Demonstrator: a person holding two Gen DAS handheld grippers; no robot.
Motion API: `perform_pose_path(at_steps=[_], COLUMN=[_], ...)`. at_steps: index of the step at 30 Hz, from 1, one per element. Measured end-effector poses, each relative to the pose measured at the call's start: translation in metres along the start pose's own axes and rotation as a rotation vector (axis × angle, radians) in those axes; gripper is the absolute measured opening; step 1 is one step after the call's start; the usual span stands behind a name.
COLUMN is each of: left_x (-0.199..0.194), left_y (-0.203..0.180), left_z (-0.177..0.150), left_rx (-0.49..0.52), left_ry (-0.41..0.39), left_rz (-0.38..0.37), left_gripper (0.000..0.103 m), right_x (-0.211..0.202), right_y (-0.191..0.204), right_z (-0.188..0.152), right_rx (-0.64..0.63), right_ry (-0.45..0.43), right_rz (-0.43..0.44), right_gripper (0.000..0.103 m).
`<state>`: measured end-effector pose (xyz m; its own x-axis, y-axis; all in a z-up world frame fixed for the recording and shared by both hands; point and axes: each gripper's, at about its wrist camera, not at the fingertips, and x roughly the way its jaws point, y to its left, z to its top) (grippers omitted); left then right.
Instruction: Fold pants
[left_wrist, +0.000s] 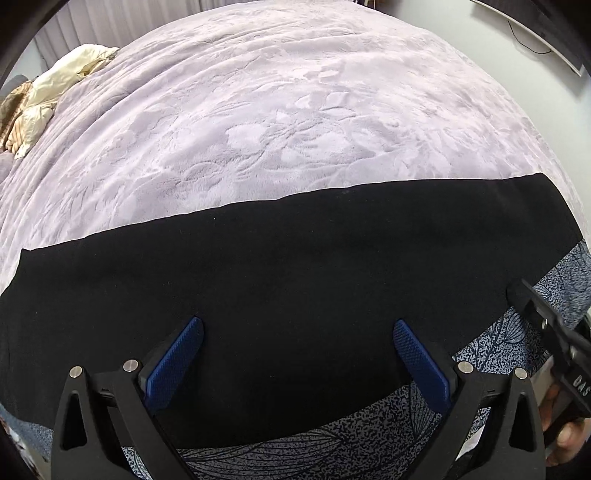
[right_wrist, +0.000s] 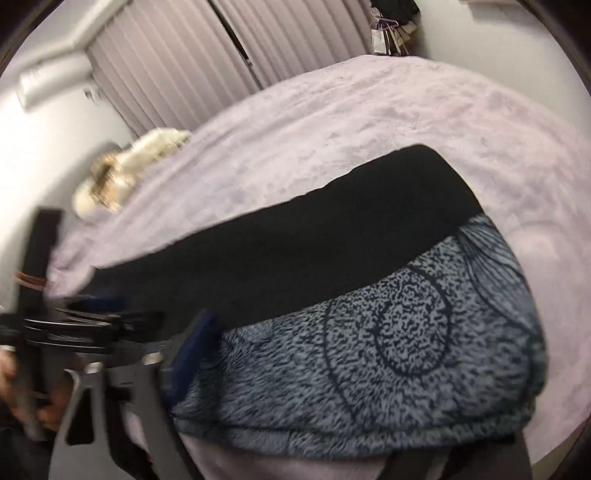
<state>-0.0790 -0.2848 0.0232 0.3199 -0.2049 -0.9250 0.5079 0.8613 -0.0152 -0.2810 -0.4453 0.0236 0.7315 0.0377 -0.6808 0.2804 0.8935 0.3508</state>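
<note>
Black pants (left_wrist: 295, 258) lie flat as a long band across the lilac bedspread (left_wrist: 258, 110), partly overlapping a blue-grey leaf-print cloth (right_wrist: 406, 350) near the bed's front edge. Left hand-held gripper (left_wrist: 297, 354): jaws wide, blue pads (left_wrist: 177, 365) poised over the pants, nothing pinched. Right hand-held gripper (left_wrist: 546, 332) sits at the pants' right end; its own view is motion-blurred, so I cannot tell whether it grips fabric. Cream pillows (left_wrist: 55, 92) at the far left.
</note>
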Motion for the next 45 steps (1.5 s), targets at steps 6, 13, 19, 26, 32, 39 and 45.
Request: perform_pose_path(at_steps=[6, 13, 19, 26, 32, 39, 45], left_x=[-0.007, -0.011, -0.014, -0.067, -0.041, -0.121, -0.107], left_y=[-0.023, -0.014, -0.012, 0.054, 0.076, 0.210, 0.279], left_z=[-0.023, -0.037, -0.042, -0.040, -0.050, -0.064, -0.085], left_rx=[-0.003, -0.002, 0.010, -0.098, -0.047, -0.303, -0.497], left_ry=[-0.027, -0.052, -0.067, -0.134, -0.022, -0.205, -0.165], left_rz=[0.027, 0.024, 0.006, -0.052, -0.052, -0.047, -0.009], left_gripper=[0.103, 0.103, 0.103, 0.103, 0.103, 0.103, 0.103], right_x=[0.001, 0.016, 0.031, -0.007, -0.028, -0.014, 0.051], right_y=[-0.016, -0.002, 0.033, 0.062, 0.159, 0.254, 0.320], right_z=[0.010, 0.018, 0.022, 0.048, 0.058, 0.039, -0.007], right_rx=[0.112, 0.117, 0.002, -0.047, -0.340, -0.585, -0.825], right_ry=[0.014, 0.031, 0.087, -0.009, -0.134, -0.195, -0.113], right_rz=[0.043, -0.015, -0.153, -0.167, -0.203, -0.142, -0.145], right_gripper=[0.036, 0.058, 0.078, 0.016, 0.014, 0.014, 0.014])
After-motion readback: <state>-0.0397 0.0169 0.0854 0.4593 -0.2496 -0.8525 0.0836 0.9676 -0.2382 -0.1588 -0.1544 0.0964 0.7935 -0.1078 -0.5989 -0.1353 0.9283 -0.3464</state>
